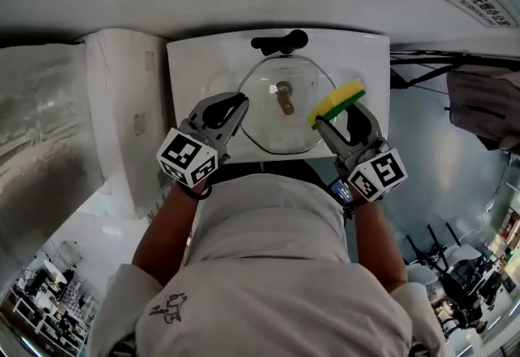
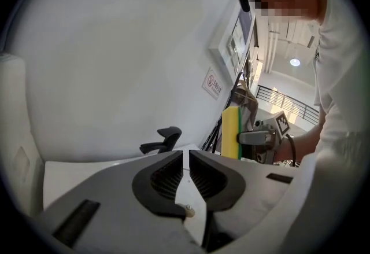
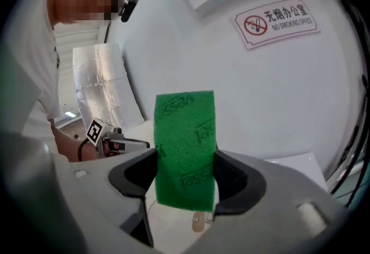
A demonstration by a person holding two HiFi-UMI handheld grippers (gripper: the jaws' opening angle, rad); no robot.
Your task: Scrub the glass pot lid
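Above the sink (image 1: 188, 54), left tongs (image 1: 241, 102) tilt down while right tongs (image 1: 321, 121) clamp sponge (image 1: 340, 99).

In the right gripper view I read a white sign (image 3: 276, 20) at about one o'clock: a red crossed-cigarette circle, then 无烟办公室 above NO SMOKING OFFICE. The head view shows this sign at two o'clock, its lettering too small for me to read. The green face of the sponge (image 3: 185, 148) carries a repeated stamped brand word, upside down, and I can't read it for certain. In the head view, at seven o'clock, the shirt (image 1: 276, 250) bears a small dark emblem (image 1: 166, 308), unreadable.
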